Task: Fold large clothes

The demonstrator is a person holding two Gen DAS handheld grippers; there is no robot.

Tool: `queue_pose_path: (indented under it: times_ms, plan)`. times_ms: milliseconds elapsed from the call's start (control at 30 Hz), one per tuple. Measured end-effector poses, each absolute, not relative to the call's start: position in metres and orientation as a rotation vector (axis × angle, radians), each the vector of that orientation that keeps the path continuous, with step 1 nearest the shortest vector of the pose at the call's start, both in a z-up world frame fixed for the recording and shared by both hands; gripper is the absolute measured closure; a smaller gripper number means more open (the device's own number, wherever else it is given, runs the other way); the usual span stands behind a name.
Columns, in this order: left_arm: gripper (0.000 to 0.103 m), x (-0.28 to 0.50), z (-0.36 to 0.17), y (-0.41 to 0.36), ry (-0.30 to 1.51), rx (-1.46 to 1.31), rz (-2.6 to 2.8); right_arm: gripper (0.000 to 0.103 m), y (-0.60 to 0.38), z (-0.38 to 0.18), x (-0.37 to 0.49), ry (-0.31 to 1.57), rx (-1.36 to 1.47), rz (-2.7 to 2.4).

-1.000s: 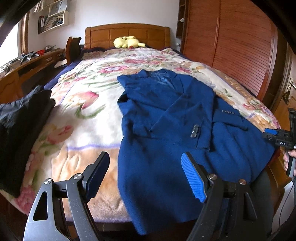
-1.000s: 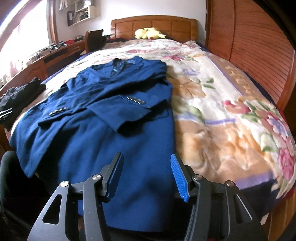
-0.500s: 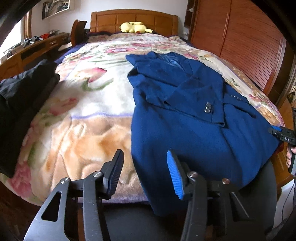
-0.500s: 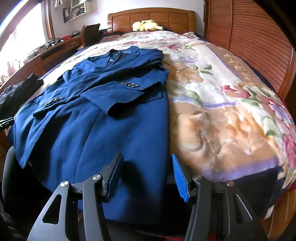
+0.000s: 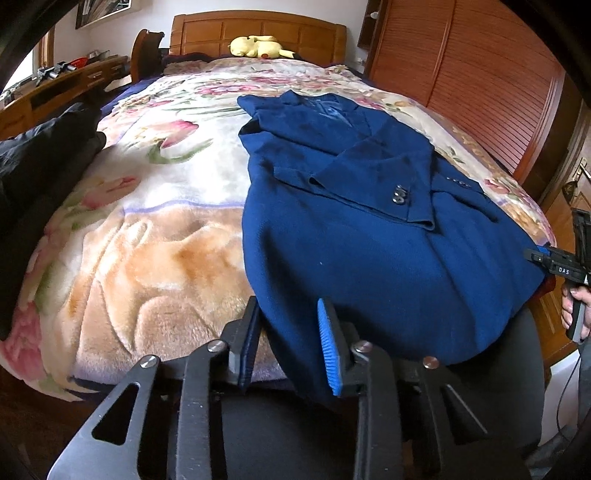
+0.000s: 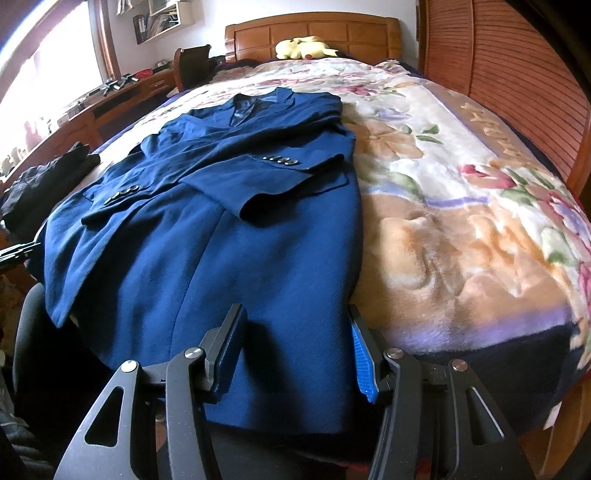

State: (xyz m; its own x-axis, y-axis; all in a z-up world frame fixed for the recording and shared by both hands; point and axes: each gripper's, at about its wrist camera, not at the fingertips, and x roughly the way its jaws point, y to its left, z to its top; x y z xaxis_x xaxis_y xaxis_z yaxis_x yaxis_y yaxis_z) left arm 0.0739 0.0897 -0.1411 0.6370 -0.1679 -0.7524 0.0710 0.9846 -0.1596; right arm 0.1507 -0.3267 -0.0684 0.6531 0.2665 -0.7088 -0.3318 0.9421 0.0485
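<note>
A coat (image 5: 369, 236) lies lengthwise on the blanket (image 5: 147, 236), hem hanging over the bed's foot edge. A plush toy (image 5: 258, 46) rests against the headboard (image 5: 258, 31). Dark clothes (image 5: 33, 162) lie at the bed's left edge, beside a desk (image 6: 92, 110).

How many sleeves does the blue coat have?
2. Both sleeves lie folded across the blue coat: one sleeve on top, the other sleeve lower, toward the coat's left edge in the right wrist view.
</note>
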Motion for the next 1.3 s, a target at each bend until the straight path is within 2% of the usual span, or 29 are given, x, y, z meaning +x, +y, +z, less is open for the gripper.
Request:
queue_pose_path:
  times_ms: [67,100,133,167,233,533,833,1033,1300]
  plan:
    - [0.073,0.072,-0.141,0.090,0.875,-0.126,-0.143,0.063,-0.326,-0.068,0.150,0.789,-0.087,0.348]
    - [0.080,0.072,-0.141,0.090,0.878,-0.130,-0.148,0.066,-0.325,-0.067,0.149,0.788,-0.089,0.349]
    - [0.085,0.070,-0.140,0.090,0.877,-0.140,-0.162,0.077,-0.325,-0.066,0.149,0.786,-0.092,0.352]
    - [0.095,0.069,-0.137,0.090,0.870,-0.151,-0.173,0.088,-0.324,-0.064,0.148,0.782,-0.094,0.354]
    - [0.098,0.066,-0.128,0.089,0.847,-0.158,-0.165,0.094,-0.323,-0.058,0.147,0.765,-0.084,0.379]
    - [0.099,0.056,-0.046,0.065,0.662,-0.083,-0.199,0.098,-0.317,0.007,0.131,0.595,-0.015,0.465]
    - [0.099,0.037,0.023,0.051,0.517,-0.039,-0.251,0.099,-0.340,0.069,0.078,0.399,0.059,0.525]
    - [0.099,0.008,0.059,0.054,0.427,-0.027,-0.252,0.099,-0.354,0.094,0.035,0.315,0.047,0.531]
    - [0.099,-0.017,0.081,0.061,0.343,-0.030,-0.245,0.099,-0.375,0.123,-0.022,0.226,0.022,0.533]
